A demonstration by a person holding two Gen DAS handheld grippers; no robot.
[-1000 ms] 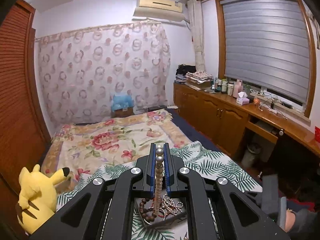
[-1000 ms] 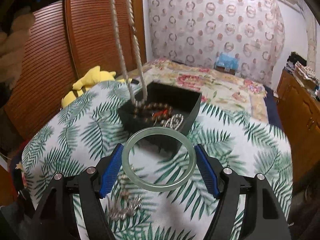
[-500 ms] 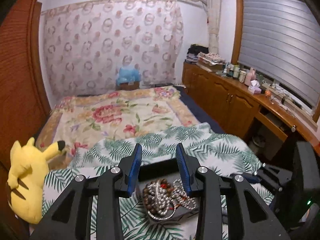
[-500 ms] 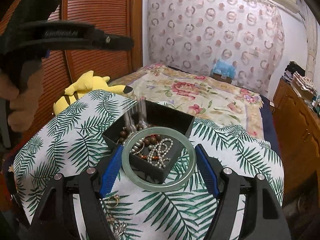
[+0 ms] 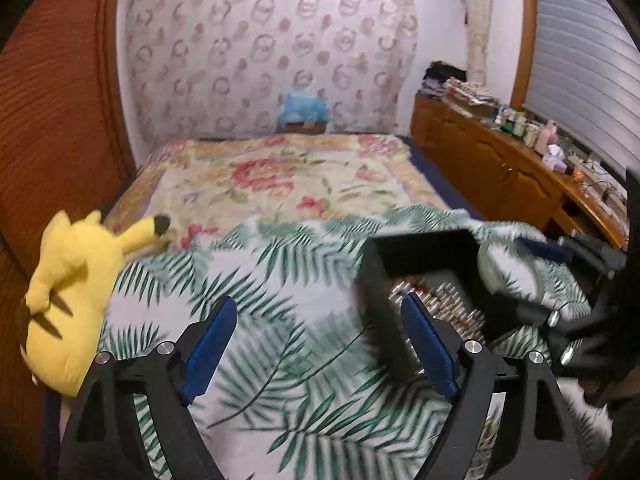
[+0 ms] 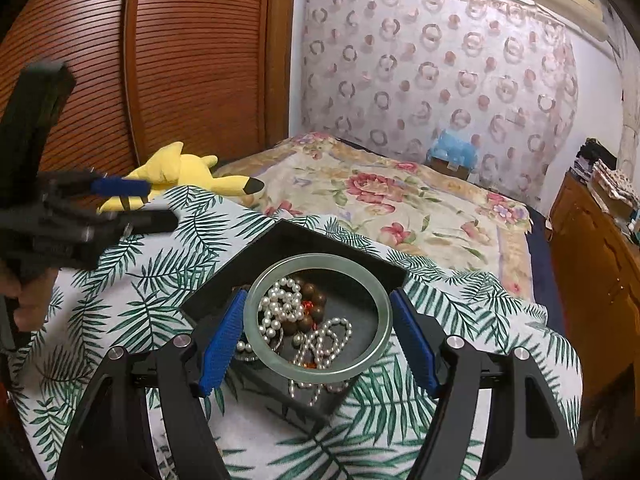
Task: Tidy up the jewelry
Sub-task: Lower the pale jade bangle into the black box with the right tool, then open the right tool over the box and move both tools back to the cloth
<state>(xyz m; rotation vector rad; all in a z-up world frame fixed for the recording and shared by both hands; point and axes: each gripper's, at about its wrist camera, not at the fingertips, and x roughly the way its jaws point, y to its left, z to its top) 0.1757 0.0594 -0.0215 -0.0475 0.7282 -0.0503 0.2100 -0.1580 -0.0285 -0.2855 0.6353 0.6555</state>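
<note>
The jade-green bangle (image 6: 318, 317) is sitting clamped between the blue pads (image 6: 221, 336) of my right gripper (image 6: 318, 338), one pad pressing on each side of the ring, and I am holding it just above the open black box (image 6: 298, 236). Through the ring I am seeing what lies in the box — white pearl strands (image 6: 280, 312) tangled with a string of brown wooden beads (image 6: 314, 300), one pearl strand trailing over the near wall. My left gripper (image 5: 320, 344) is standing with its jaws wide apart, having just been opening, and nothing is lying between them; under them I am looking only at the palm-leaf cloth (image 5: 280, 280), with the black box off to the right, its beads blurred. In the right wrist view that left gripper is hovering at the left edge, with my hand (image 6: 24, 300) around its handle, well apart from the box. Further out, a yellow plush toy (image 6: 180, 172) is lying at the cloth's far edge, against the floral bedspread (image 6: 380, 200) — beyond it a patterned curtain (image 6: 440, 72) is hanging.
</note>
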